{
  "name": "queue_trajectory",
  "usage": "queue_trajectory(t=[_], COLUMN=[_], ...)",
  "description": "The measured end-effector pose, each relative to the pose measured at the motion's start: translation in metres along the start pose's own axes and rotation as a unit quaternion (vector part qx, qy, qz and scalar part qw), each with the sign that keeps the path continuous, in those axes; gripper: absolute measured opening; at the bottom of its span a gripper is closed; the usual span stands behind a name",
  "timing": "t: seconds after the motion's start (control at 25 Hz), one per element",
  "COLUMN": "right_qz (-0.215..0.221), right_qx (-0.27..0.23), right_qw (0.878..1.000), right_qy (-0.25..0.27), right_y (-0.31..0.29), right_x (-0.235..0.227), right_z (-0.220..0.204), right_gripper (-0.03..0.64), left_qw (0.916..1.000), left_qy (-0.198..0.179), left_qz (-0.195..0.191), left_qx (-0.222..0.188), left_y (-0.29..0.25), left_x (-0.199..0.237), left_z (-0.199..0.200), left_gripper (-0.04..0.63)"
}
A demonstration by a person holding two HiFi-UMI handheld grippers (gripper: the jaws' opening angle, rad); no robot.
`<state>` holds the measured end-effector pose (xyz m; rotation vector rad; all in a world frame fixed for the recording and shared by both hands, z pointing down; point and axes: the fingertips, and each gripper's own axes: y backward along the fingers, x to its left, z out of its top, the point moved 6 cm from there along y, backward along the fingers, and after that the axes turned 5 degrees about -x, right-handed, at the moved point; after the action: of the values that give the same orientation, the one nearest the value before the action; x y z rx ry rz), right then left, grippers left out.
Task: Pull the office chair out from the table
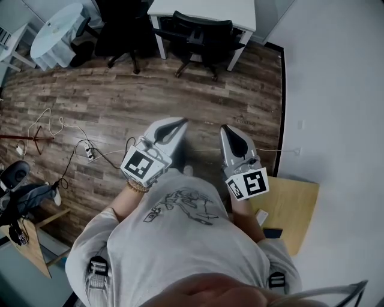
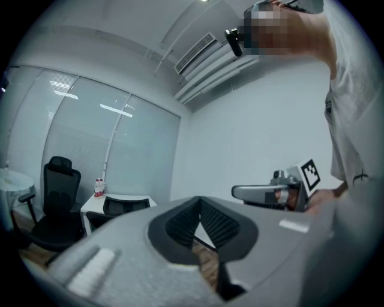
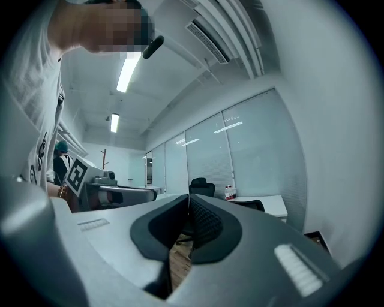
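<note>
From the head view, the left tool (image 1: 179, 124) and the right tool (image 1: 233, 131) are held side by side, pointing across the wooden floor (image 1: 120, 96). The office chair (image 1: 201, 35) lies straight ahead of both, well apart, tucked under the white counter (image 1: 207, 11) with its back towards them. Neither tool looks clearly nearer. A second chair (image 1: 117, 30) stands ahead of the left tool, farther left.

In the left gripper view, the jaws are closed on nothing. The tool's own body cuts off all but the chair's back, which shows ahead and left at the counter edge.

In the right gripper view, the jaws are also closed and empty. The chair shows ahead and right, small and dark, its arms hard to make out.
</note>
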<state>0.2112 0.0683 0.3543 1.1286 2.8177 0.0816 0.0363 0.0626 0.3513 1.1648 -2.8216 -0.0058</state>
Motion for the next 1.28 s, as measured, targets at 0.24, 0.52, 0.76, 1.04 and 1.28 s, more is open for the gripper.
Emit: queue_trajectory(t=[0.24,0.52,0.76,1.04,1.28], right_qz=[0.004,-0.003,-0.012,-0.011,-0.006], right_qx=[0.026,0.068,0.094,0.171,0.214], right_qw=[0.999,0.995,0.988,0.968,0.950], right_qy=[0.037,0.073,0.118,0.184,0.227], right_y=[-0.054,-0.142,-0.222,-0.307,-0.362], right_x=[-0.030,-0.084,-0.128,-0.182,-0.224], right_z=[-0.011,-0.028,-0.040,-0.068,-0.093], right_gripper=[0.034,0.058,0.081,0.101,0.115], left_qw=[0.9994,0.9980,0.9915,0.9785,0.9607], left_qy=[-0.031,-0.053,-0.107,-0.163,-0.216], left_qz=[-0.013,-0.022,-0.038,-0.047,-0.069], left_qx=[0.010,0.026,0.063,0.117,0.160], left_y=[-0.035,-0.094,-0.139,-0.190,-0.230], left_x=[0.055,0.143,0.225,0.319,0.379], left_z=[-0.008,-0.013,-0.021,-0.048,-0.076], left_gripper=[0.002,0.015,0.038,0.064,0.083])
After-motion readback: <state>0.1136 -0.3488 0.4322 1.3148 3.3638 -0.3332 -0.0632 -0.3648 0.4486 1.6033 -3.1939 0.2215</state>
